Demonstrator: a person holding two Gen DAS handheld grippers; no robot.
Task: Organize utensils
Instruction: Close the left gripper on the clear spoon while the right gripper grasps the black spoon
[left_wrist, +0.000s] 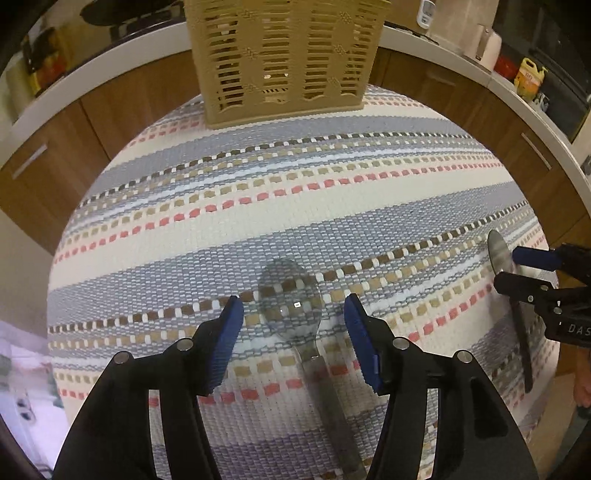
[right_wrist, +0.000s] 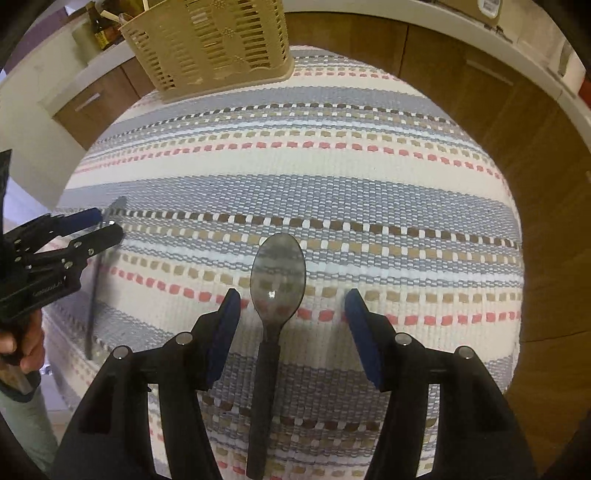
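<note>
Both grippers poised over spoons on the striped cloth (left_wrist: 295, 206); nothing held yet.

Left gripper (left_wrist: 293, 314) open, jaws either side of the all-metal spoon (left_wrist: 290, 299), pads not touching it; right gripper (right_wrist: 291, 310) likewise open, astride the dark-handled spoon (right_wrist: 277, 273); both spoons lie flat, bowls toward the beige slotted basket (left_wrist: 284, 55) at the far edge of the cloth — well apart from them. Judgement: light, rigid, polished metal probably slippery; best pinched across the neck or handle — the bowl would likely slide out.

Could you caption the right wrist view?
Open right tool hovers astride a black-handled spoon on striped cloth, beige basket beyond.
</note>
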